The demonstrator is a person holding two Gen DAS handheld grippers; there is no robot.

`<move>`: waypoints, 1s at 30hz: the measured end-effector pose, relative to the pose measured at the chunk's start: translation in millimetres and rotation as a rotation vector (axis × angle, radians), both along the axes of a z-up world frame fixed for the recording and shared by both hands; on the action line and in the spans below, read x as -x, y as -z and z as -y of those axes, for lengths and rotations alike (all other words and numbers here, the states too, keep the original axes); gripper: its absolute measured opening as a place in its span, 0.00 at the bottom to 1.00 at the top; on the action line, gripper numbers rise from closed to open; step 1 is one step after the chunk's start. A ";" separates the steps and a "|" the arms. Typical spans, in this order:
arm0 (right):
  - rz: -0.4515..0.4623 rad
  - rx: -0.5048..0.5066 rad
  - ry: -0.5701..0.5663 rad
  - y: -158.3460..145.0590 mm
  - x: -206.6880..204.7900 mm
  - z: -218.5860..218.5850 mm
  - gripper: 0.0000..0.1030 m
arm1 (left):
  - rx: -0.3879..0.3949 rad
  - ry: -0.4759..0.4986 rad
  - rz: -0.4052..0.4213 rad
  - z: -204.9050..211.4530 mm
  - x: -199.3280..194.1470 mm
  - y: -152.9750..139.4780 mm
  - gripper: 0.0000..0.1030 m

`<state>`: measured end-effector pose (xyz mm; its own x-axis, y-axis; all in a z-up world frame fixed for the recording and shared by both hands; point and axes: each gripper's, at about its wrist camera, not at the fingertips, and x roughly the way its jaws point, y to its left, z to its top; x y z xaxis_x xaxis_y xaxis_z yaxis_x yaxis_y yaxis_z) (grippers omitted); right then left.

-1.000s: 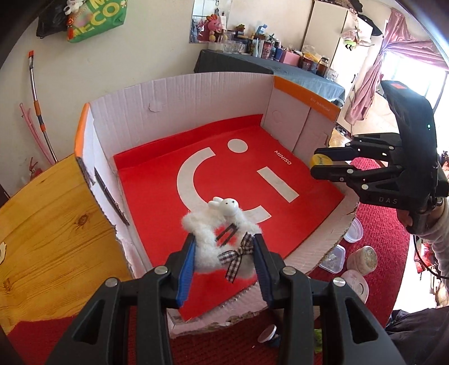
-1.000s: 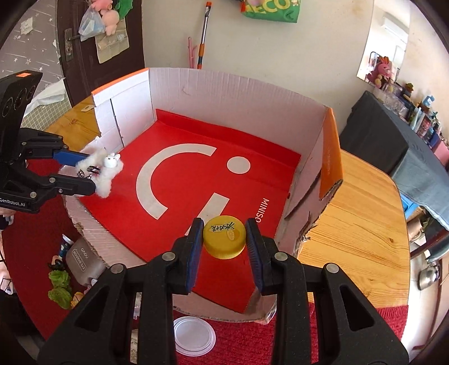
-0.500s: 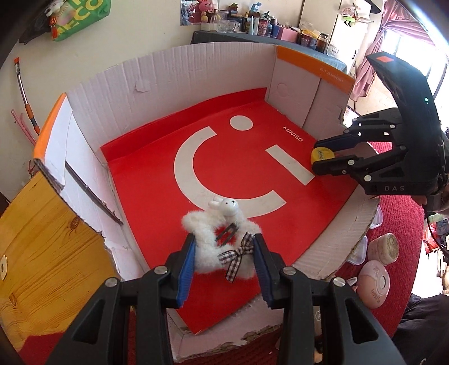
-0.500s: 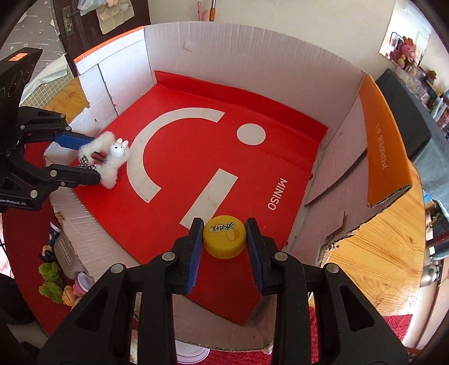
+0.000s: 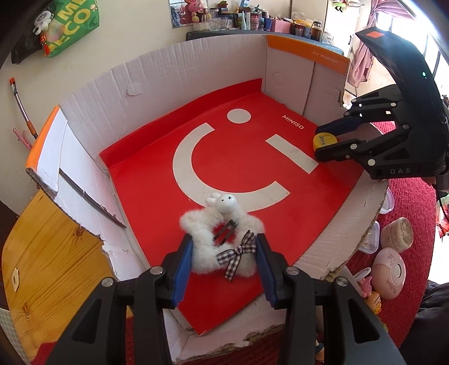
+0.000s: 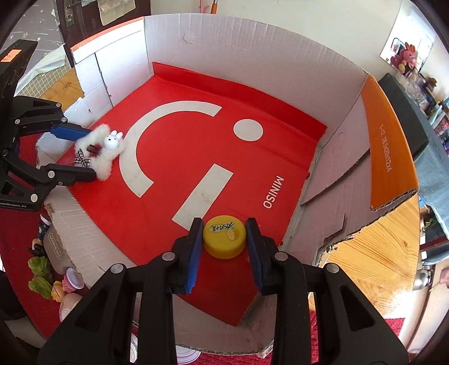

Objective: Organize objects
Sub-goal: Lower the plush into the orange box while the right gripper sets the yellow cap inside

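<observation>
The left tongs [image 5: 223,254] have just been easing open around the fluffy clip [image 5: 221,241] near the box's [image 5: 196,70] front edge; the right tongs [image 6: 224,238] grip the yellow lid [image 6: 224,238] at its front right corner.

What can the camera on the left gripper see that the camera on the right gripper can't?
Only the left wrist view shows the green bag on the wall, the pink round case on the red rug, and the shelf of bottles.

Only the right wrist view shows the dark door and the writing on top of the yellow lid.

Both show the cardboard box, its red Miniso sheet, the fluffy white bunny hair clip, and both grippers: left gripper, right gripper.
</observation>
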<state>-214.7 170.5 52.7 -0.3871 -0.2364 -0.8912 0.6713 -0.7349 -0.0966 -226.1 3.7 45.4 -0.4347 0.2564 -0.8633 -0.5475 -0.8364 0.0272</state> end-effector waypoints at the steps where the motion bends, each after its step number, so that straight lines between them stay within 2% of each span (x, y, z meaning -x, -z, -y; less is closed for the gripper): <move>1: 0.000 -0.001 -0.001 -0.6 -1.0 -1.1 0.28 | 0.000 0.000 0.000 0.1 0.3 -0.2 0.44; 30: 0.010 -0.021 -0.006 -9.7 -13.5 -13.3 0.29 | 0.018 0.000 0.011 1.9 2.7 0.7 0.51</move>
